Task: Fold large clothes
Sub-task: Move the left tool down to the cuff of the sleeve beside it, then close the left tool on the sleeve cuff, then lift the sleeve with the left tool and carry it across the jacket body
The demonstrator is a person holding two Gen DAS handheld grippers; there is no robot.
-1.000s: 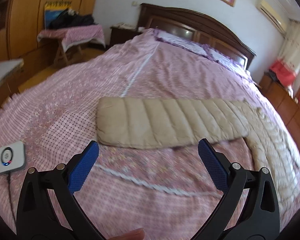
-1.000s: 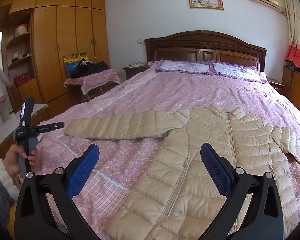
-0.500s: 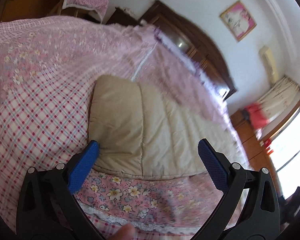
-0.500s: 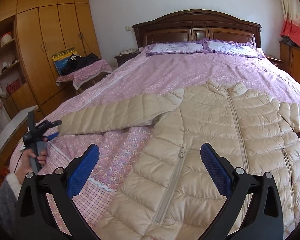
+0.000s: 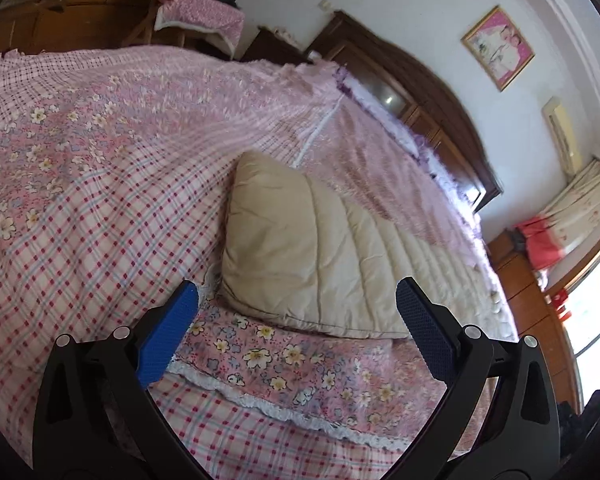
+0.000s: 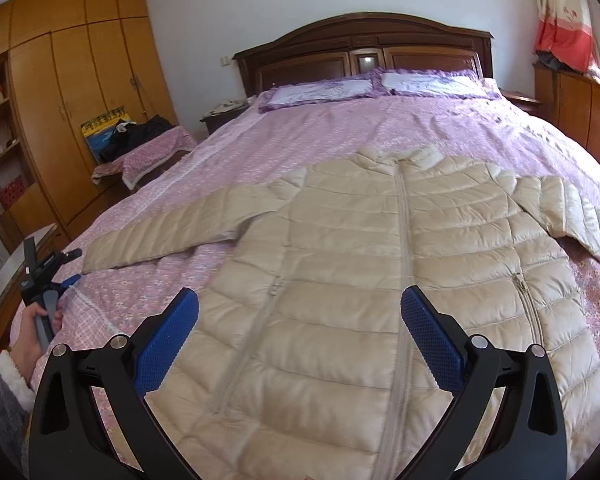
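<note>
- The left gripper (image 5: 296, 312) hangs just above the bed with its blue pads spread wide and nothing between them; the cuff end of the jacket's sleeve (image 5: 300, 256) lies in the gap just ahead of the fingertips, not yet touched.
- Under that gripper the floral band and white lace trim of the bedspread (image 5: 80, 208) run across the checked pink fabric.
- The right gripper (image 6: 300, 320) is likewise wide open and empty, poised over the lower front of the beige quilted jacket (image 6: 340, 280).
- The jacket lies face up and flat on the bed, zipped, collar toward the headboard, both sleeves stretched out sideways; one sleeve (image 6: 172, 232) reaches toward the bed's edge.
- At that edge, in the right wrist view, the person's left hand (image 6: 32, 340) holds the left gripper's handle, its blue tips close to the cuff.
- Further up the bed, two purple-frilled pillows (image 6: 320, 90) rest against the dark wooden headboard (image 6: 364, 44).
- Beside the bed stands a small counter (image 6: 148, 152) draped in pink cloth with dark items piled on it, in front of a tall wooden wardrobe (image 6: 80, 92).
- A framed picture (image 5: 498, 48) hangs on the white wall above the headboard.
</note>
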